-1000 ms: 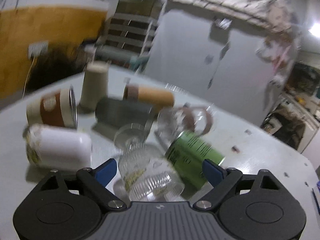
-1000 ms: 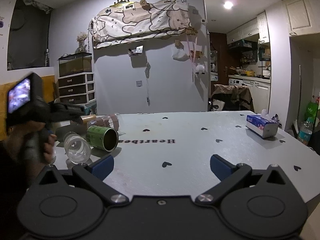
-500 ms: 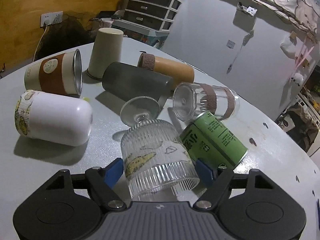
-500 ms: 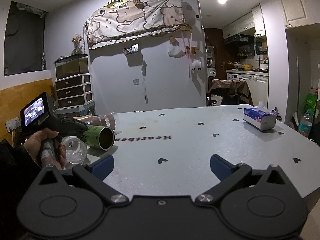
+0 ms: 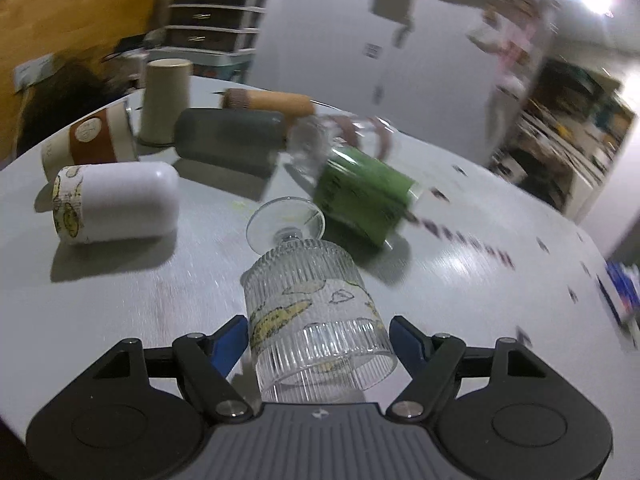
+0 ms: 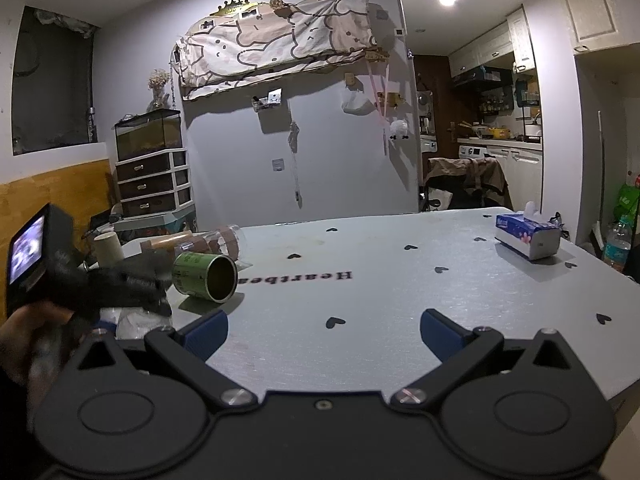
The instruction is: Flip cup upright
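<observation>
A ribbed clear glass goblet (image 5: 312,312) with yellow drawings sits between the blue pads of my left gripper (image 5: 320,340), its round foot pointing away from me. The gripper is shut on its bowl and holds it tilted above the table. In the right wrist view the left gripper (image 6: 120,292) shows at the far left, held in a hand, with the goblet (image 6: 132,320) mostly hidden under it. My right gripper (image 6: 323,330) is open and empty over the table's near edge.
Several cups lie on their sides on the grey table (image 5: 460,280): a green can (image 5: 364,192), a white cup (image 5: 116,200), a dark grey cup (image 5: 228,140), a clear glass (image 5: 340,140). A beige cup (image 5: 166,100) stands mouth down. A tissue box (image 6: 528,236) is at the right.
My left gripper has closed on the goblet and pulled it back and up, away from the green can. The right gripper has barely moved.
</observation>
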A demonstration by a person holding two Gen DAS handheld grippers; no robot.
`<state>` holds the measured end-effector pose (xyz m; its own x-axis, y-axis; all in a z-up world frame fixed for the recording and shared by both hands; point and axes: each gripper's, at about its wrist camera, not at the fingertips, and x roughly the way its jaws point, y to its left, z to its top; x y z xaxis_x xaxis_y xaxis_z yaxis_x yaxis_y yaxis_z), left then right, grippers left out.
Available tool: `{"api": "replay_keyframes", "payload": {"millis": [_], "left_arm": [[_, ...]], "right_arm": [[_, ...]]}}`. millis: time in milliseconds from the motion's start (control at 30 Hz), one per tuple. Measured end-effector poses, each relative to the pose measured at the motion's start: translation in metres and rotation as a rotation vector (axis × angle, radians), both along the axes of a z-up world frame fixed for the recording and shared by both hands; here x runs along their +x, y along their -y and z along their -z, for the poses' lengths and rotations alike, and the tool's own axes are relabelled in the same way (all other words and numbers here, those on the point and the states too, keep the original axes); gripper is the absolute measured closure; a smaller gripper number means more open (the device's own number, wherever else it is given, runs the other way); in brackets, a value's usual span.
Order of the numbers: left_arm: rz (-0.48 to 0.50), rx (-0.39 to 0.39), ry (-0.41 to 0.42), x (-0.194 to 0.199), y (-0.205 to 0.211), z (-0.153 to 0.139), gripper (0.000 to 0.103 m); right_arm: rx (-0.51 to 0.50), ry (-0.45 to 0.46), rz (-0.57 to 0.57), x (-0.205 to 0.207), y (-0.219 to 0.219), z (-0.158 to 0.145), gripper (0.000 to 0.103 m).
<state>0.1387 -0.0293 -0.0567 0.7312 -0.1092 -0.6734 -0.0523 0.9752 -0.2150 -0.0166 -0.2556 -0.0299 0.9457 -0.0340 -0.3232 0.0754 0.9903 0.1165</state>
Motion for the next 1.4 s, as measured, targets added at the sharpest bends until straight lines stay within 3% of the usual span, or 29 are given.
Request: {"api": "replay_keyframes", "payload": {"millis": [300, 500, 600, 700, 900, 1133, 1400], "left_arm": [[0.318, 0.082, 0.048, -0.057, 0.045, 0.005, 0.026], [0.451, 0.117, 0.104, -0.080, 0.058, 0.010, 0.026], [0.458, 0.111, 0.098, -0.077, 0.058, 0.015, 0.024], [0.445, 0.114, 0.086, -0.075, 0.053, 0.019, 0.015], [0.435, 0.112, 0.087, -0.079, 0.046, 0.024, 0.013], [0.377, 0.079, 0.109, -0.084, 0.018, 0.028, 0.008], [0.268, 0.082, 0.091, -0.076, -0.007, 0.034, 0.008]], "right_arm": [[0.026, -0.034, -0.014, 0.014, 0.002, 0.000, 0.000], [0.097, -0.168, -0.079, 0.067, 0.008, -0.002, 0.000], [0.134, -0.255, -0.127, 0.105, 0.003, 0.001, 0.000], [0.159, -0.339, -0.210, 0.141, -0.011, 0.008, 0.000], [0.059, -0.503, -0.316, 0.194, -0.061, 0.032, 0.000], [0.019, -0.543, -0.247, 0.196, -0.045, 0.040, 0.000], [-0.114, -0.562, -0.175, 0.174, -0.019, 0.039, 0.000]]}}
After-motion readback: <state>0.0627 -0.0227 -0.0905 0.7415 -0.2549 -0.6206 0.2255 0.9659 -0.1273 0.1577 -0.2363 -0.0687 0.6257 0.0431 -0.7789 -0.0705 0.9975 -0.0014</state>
